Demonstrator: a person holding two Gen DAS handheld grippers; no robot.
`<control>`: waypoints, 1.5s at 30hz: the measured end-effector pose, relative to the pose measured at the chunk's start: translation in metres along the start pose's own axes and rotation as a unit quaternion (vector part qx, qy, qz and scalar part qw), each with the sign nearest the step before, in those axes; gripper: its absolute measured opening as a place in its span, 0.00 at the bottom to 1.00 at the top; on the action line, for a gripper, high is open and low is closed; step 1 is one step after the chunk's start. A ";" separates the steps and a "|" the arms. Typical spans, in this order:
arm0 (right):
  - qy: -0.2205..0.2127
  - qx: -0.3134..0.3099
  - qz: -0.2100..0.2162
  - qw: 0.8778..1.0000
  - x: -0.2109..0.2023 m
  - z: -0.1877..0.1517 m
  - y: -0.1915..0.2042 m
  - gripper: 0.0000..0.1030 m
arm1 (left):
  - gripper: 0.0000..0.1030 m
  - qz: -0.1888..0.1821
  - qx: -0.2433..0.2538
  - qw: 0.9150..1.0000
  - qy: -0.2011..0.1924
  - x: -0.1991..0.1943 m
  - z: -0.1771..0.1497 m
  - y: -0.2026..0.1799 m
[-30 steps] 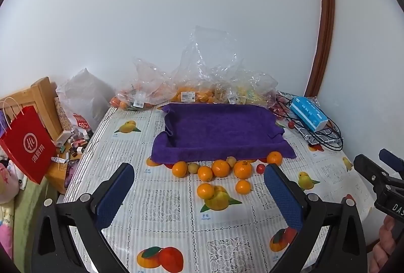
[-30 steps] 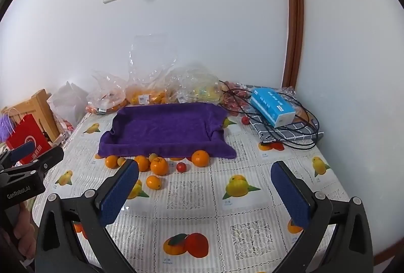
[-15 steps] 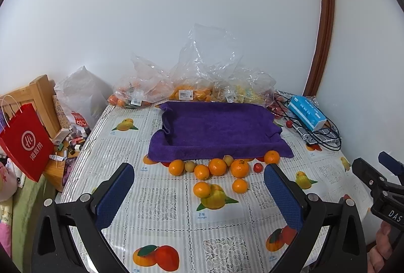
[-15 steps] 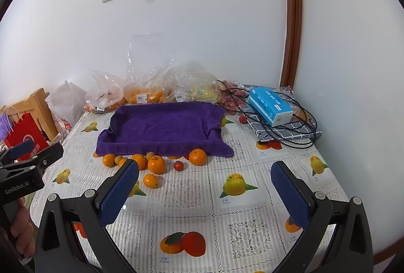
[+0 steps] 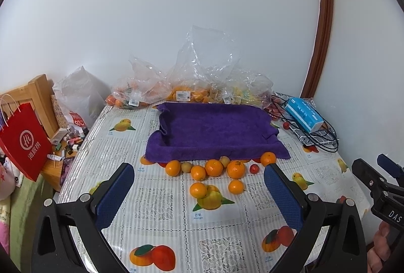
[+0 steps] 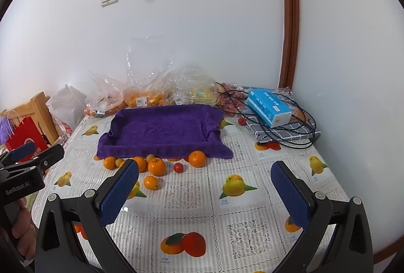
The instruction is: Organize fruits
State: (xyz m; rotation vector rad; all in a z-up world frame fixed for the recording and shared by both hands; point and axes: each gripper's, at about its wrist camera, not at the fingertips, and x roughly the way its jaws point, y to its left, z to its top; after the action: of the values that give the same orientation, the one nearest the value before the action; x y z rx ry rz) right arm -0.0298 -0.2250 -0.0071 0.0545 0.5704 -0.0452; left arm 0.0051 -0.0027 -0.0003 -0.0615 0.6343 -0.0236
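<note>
– Both the left gripper (image 5: 199, 193) and the right gripper (image 6: 204, 189) hang wide open, holding nothing.

– Oranges (image 5: 214, 168) sit on the tabletop (image 5: 161, 199) just before the purple towel (image 5: 214, 126); I'd approach the nearest orange (image 5: 198, 190) low, fingers straddling.

Your two wrist cameras look forward from the table's (image 5: 161, 210) near edge, well back, sharing the purple towel (image 5: 214, 131) (image 6: 161, 131).

Our left gripper (image 5: 198, 193) and right gripper (image 6: 204, 191) look the same: black plastic arms with silver screws, and fingers (image 5: 115, 194) covered by blue dotted pads. On their black bodies we read white letters, "GenRobot.AI" and "DAS".
</note>
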 end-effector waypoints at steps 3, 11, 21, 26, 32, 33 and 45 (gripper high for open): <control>0.000 0.005 0.004 1.000 -0.001 -0.001 -0.001 1.00 | 1.00 0.004 0.003 1.000 -0.002 -0.001 -0.001 0.000; 0.002 0.004 0.007 1.000 0.000 -0.001 0.000 1.00 | 1.00 0.002 -0.001 1.000 0.000 0.000 -0.003 0.003; -0.005 0.000 0.001 1.000 -0.001 -0.001 0.003 1.00 | 1.00 -0.002 -0.002 1.000 0.003 0.001 -0.003 0.006; -0.002 -0.002 0.003 1.000 0.000 -0.001 0.005 1.00 | 1.00 -0.006 -0.006 1.000 0.002 0.000 -0.004 0.009; 0.000 0.002 0.005 1.000 0.000 -0.002 0.004 1.00 | 1.00 -0.006 -0.005 1.000 0.001 -0.001 -0.004 0.008; -0.001 0.002 0.003 1.000 0.000 -0.002 0.005 1.00 | 1.00 -0.007 -0.005 1.000 0.002 0.000 -0.005 0.008; 0.004 0.006 0.008 1.000 0.003 -0.003 0.005 1.00 | 1.00 -0.007 -0.003 1.000 0.001 -0.001 -0.006 0.010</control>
State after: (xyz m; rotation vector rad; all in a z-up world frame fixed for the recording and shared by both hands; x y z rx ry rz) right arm -0.0284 -0.2196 -0.0112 0.0710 0.5769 -0.0328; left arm 0.0005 0.0068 -0.0051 -0.0706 0.6358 -0.0348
